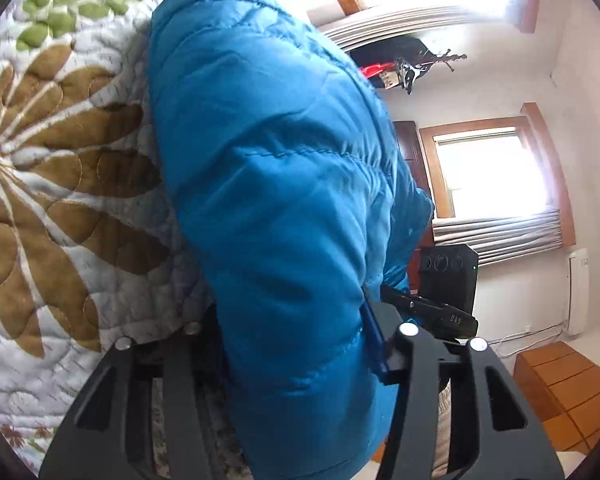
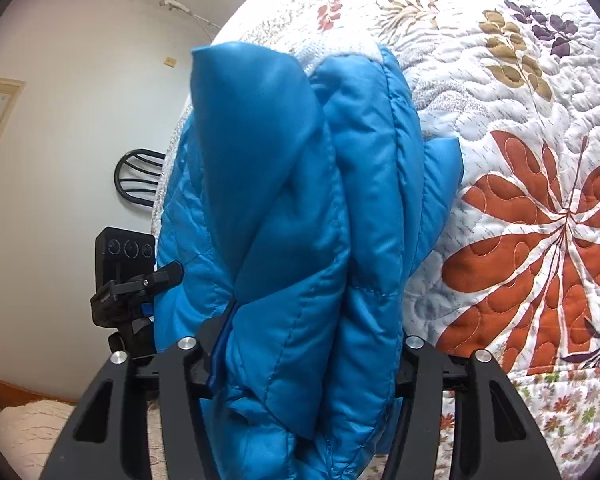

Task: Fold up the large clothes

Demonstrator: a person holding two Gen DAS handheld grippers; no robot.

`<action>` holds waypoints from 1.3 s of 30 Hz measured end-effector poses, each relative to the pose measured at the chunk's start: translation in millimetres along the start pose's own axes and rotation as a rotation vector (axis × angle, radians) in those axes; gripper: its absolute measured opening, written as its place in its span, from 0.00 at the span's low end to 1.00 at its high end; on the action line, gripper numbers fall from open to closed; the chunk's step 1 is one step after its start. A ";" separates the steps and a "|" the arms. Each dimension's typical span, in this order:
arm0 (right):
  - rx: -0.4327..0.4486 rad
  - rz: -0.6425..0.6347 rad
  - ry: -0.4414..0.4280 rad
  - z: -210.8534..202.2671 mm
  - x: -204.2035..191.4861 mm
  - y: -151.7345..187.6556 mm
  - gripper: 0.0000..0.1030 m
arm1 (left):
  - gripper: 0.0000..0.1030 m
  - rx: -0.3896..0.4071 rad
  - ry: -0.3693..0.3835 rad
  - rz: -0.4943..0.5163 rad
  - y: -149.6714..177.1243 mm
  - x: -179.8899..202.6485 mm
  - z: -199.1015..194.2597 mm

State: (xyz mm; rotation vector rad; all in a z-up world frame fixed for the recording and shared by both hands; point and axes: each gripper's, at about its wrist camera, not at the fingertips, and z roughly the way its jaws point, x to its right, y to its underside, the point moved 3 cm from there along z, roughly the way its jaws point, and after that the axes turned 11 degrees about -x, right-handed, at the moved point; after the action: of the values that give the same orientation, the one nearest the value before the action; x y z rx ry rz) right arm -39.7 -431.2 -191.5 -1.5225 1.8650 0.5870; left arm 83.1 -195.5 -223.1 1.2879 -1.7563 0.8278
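A blue quilted puffer jacket [image 1: 276,184] fills the middle of the left wrist view, bunched and thick, resting on a floral quilt [image 1: 60,168]. My left gripper [image 1: 296,352] is shut on a fat fold of it; the right finger [image 1: 392,356] presses into the fabric and the left finger is mostly hidden behind the jacket. In the right wrist view the same jacket [image 2: 292,208] stands as several stacked layers. There my right gripper [image 2: 306,360] is shut on the bundle, with both fingers [image 2: 206,360] squeezing its sides.
The bed's quilt [image 2: 520,160] spreads to the right of the jacket. A black device with round dials [image 1: 448,276] sits just beyond the jacket's edge and shows again as the black device [image 2: 128,272]. A window [image 1: 488,172], wooden floor [image 1: 560,392] and black chair back [image 2: 140,178] lie past the bed.
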 end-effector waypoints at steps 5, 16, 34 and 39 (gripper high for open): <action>0.078 -0.065 0.013 -15.7 -36.4 13.2 0.46 | 0.44 0.064 -0.009 0.069 -4.0 24.9 -29.4; 0.139 -0.281 0.020 -15.0 -156.1 -51.8 0.45 | 0.44 0.256 -0.033 0.197 -39.5 63.5 -127.9; -0.046 -0.181 0.028 170.3 -203.9 -246.0 0.45 | 0.46 0.329 -0.194 0.013 -166.0 -69.1 -246.1; -0.047 -0.114 -0.014 193.1 -177.3 -244.2 0.53 | 0.59 0.269 -0.242 -0.014 -180.2 -102.4 -223.5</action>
State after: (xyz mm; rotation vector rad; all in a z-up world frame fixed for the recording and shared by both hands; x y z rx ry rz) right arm 257.1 -230.8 -181.3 -1.6387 1.7522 0.5903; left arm 322.1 -8.0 -197.6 1.6331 -1.8661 0.9574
